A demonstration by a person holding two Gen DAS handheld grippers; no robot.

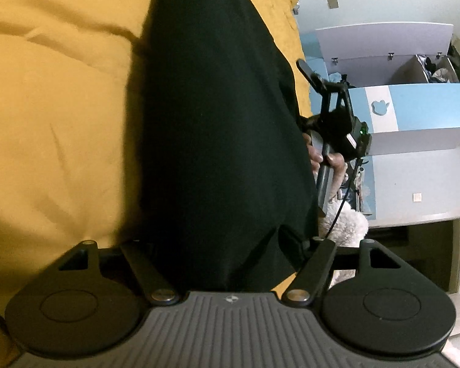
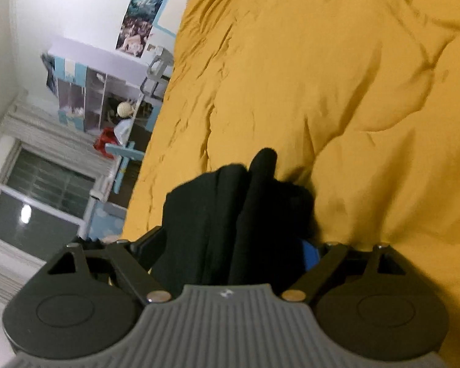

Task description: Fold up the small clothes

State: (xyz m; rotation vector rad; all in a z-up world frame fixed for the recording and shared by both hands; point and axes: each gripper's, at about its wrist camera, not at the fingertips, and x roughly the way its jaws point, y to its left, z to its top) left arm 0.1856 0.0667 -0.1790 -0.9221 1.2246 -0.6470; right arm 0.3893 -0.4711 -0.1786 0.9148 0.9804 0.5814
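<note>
No writing is being shown. Black cloth (image 1: 217,128) is lying on the yellow cover (image 1: 55,116) between both grippers' wide-spread jaws; whether it is being pinched cannot be told.

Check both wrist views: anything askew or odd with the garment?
Yes. In the right wrist view the black garment is bunched in thick uneven rolls, not flat on the yellow bedcover. In the left view it drapes over the left gripper, hiding the fingers.
</note>
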